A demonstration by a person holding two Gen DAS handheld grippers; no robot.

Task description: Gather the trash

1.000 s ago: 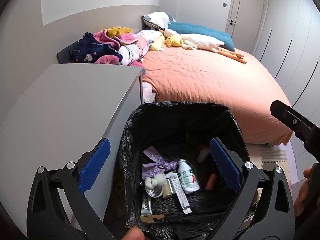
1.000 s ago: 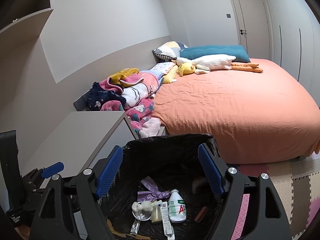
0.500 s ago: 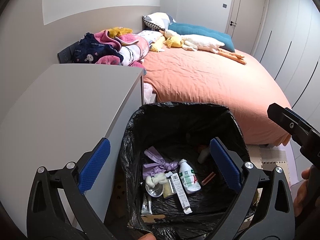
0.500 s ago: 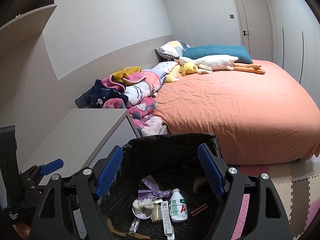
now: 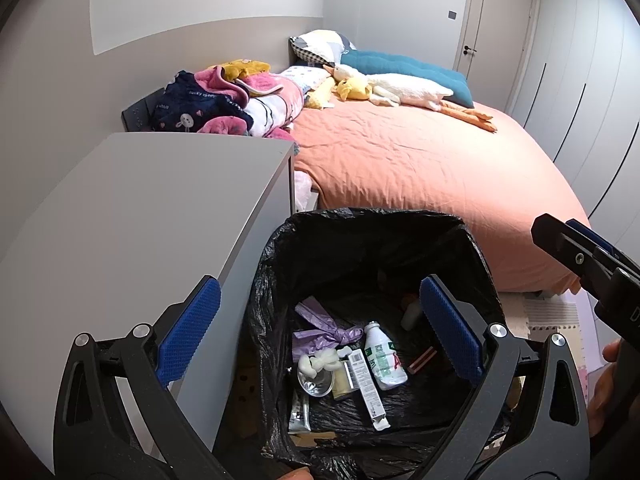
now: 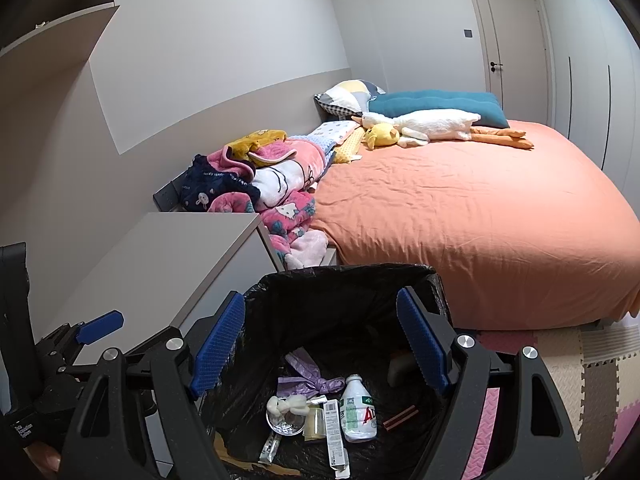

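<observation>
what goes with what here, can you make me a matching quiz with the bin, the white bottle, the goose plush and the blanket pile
Things:
1. trash bin
2. white bottle
3. goose plush
4. blanket pile

Places:
A. lying in the black liner
B. between the grey cabinet and the bed
C. along the bed's left edge, behind the cabinet
D. by the teal pillow

Pairs: 1-B, 2-A, 3-D, 4-C

Bin (image 5: 276, 248) bottom cut by lower frame edge in both views. Pale object (image 5: 412, 314) at bin's right wall half hidden behind blue pad, can't identify. Bottle (image 6: 357, 410) label text too small to read. Right hand-held gripper (image 5: 580, 256) cut off at right edge in left view.
</observation>
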